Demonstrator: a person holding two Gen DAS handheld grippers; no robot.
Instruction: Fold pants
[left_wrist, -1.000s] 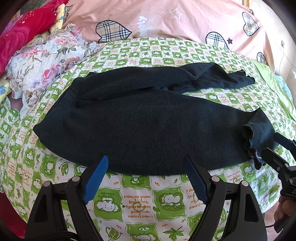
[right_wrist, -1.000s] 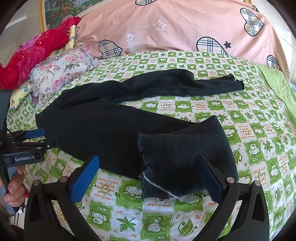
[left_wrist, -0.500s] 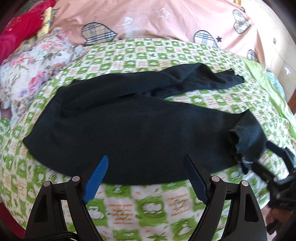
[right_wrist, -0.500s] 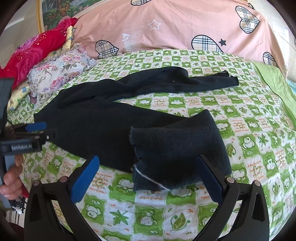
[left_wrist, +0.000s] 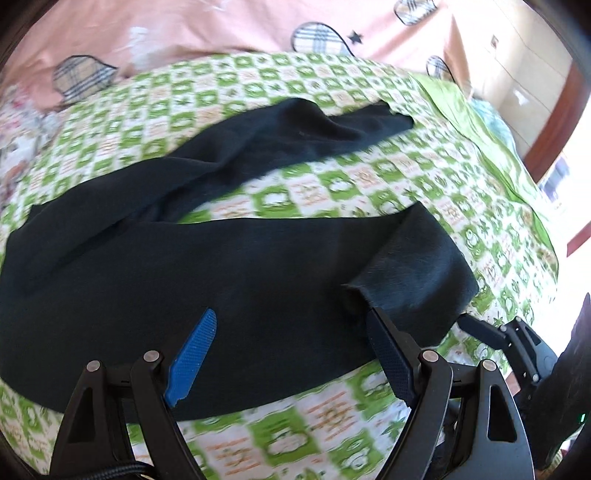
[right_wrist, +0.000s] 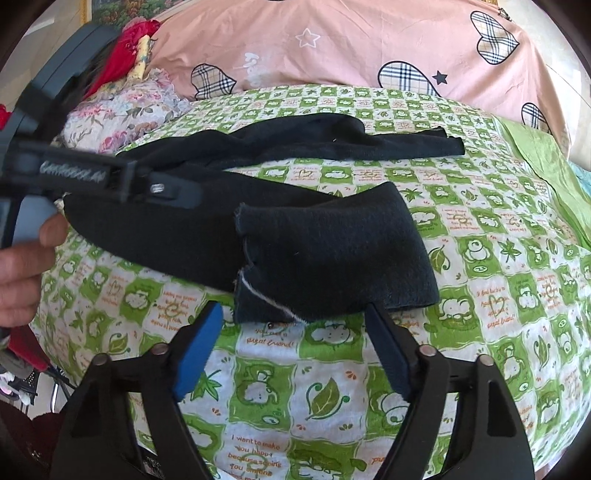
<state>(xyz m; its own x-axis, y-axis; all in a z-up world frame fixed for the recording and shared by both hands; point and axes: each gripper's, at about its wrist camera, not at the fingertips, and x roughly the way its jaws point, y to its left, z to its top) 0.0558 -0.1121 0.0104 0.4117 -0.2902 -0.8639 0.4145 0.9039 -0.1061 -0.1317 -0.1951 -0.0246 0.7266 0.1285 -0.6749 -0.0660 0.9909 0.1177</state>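
Note:
Black pants (left_wrist: 221, 266) lie spread on the bed, waist at the left, two legs running right. The near leg's end (right_wrist: 332, 258) is folded back on itself, with a white thread at its hem. The far leg (right_wrist: 351, 144) stretches toward the pillows. My left gripper (left_wrist: 291, 332) is open, its fingers over the near leg close to the folded hem. My right gripper (right_wrist: 295, 321) is open, just short of the folded hem's near edge. The left gripper's body (right_wrist: 92, 177) shows in the right wrist view, above the pants' near leg.
The bed has a green and white patterned sheet (right_wrist: 498, 295). Pink pillows with plaid hearts (right_wrist: 369, 40) lie at the back. Floral and red bedding (right_wrist: 122, 110) is piled at the back left. A green cloth (left_wrist: 480, 122) lies at the far right. The bed's edge is near me.
My left gripper has swung to the right along the pants, from the waist area to over the near leg by the folded hem. My right gripper has moved closer to that hem.

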